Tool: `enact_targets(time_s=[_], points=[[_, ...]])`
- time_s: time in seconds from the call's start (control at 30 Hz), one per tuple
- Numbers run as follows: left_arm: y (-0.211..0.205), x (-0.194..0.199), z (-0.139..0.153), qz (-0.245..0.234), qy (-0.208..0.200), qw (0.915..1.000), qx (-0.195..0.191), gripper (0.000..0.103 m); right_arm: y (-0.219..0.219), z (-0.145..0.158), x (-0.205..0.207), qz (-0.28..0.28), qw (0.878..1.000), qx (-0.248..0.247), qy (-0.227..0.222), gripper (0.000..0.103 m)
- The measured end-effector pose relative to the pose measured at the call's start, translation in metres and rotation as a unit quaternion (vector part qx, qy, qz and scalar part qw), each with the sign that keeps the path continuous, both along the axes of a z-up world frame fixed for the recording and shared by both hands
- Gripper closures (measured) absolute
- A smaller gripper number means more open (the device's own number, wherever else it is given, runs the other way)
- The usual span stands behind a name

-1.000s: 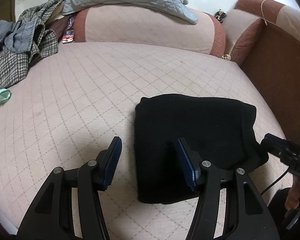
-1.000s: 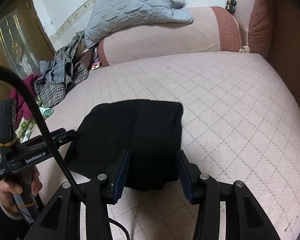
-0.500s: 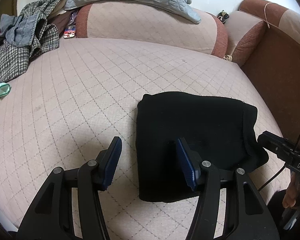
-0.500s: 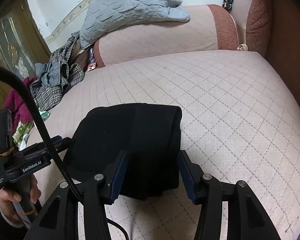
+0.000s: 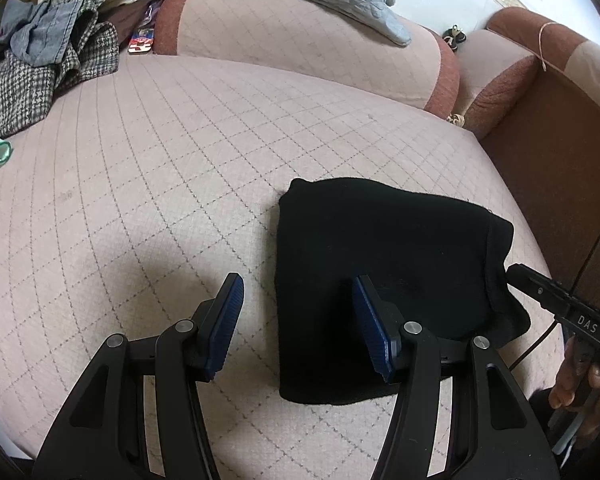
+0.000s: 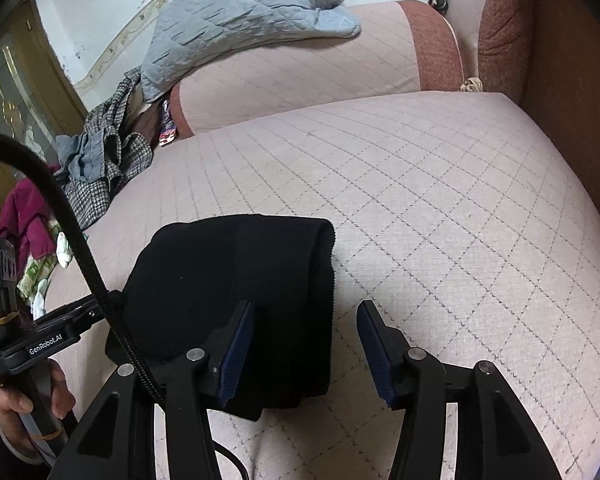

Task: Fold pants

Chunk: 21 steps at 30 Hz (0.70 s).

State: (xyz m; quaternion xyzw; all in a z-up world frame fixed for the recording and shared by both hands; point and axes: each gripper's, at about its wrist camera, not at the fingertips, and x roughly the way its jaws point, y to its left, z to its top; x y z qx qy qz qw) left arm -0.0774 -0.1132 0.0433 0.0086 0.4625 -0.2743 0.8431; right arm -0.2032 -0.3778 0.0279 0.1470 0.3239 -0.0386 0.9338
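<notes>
Lying folded near the sofa seat's front edge, the black pants sit beneath the left gripper and right gripper, both with fingers apart, gripping nothing.

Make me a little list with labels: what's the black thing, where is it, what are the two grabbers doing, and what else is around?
black thing: pants, folded into a compact block
place: on the pink quilted cushion
left gripper: jaws open, holding nothing
right gripper: jaws open, holding nothing
back: grey quilted blanket
far side: pile of clothes
</notes>
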Motion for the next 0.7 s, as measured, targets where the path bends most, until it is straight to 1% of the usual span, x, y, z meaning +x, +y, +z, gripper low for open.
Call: enact_targets(time_s=[0.23, 0.3, 0.37, 0.4, 0.43, 0.47, 0.57, 0.63, 0.7], points=[[-0.019, 0.014, 0.006, -0.015, -0.012, 0.9998, 0.002, 0.046, -0.005, 0.007, 0.022, 0.015, 0.999, 0.030, -0.017, 0.051], [-0.028, 0.020, 0.005, -0.024, -0.011, 0.9996, 0.005, 0.046, -0.003, 0.007, 0.032, 0.026, 0.999, 0.030, -0.016, 0.051], [-0.039, 0.027, 0.002, -0.034, -0.013, 0.9992, 0.016, 0.046, 0.000, 0.008, 0.040, 0.037, 0.999, 0.013, -0.016, 0.052], [-0.044, 0.030, 0.001, -0.038, -0.017, 0.9989, 0.022, 0.046, 0.002, 0.008, 0.042, 0.042, 0.999, 0.006, -0.018, 0.056], [-0.046, 0.032, 0.000, -0.040, -0.019, 0.9987, 0.024, 0.046, 0.005, 0.008, 0.043, 0.047, 0.999, -0.003, -0.022, 0.073], [-0.049, 0.035, -0.001, -0.043, -0.024, 0.9984, 0.028, 0.046, 0.007, 0.010, 0.044, 0.045, 0.999, -0.014, -0.026, 0.086], [-0.056, 0.043, 0.000, -0.045, -0.041, 0.9978, 0.026, 0.046, 0.010, 0.019, 0.040, 0.047, 0.998, -0.018, -0.045, 0.095], [-0.060, 0.046, 0.000, -0.045, -0.051, 0.9973, 0.028, 0.046, 0.009, 0.025, 0.037, 0.051, 0.997, -0.012, -0.058, 0.096], [-0.066, 0.051, -0.005, -0.044, -0.048, 0.9970, 0.041, 0.046, 0.011, 0.029, 0.035, 0.053, 0.996, -0.024, -0.064, 0.096]])
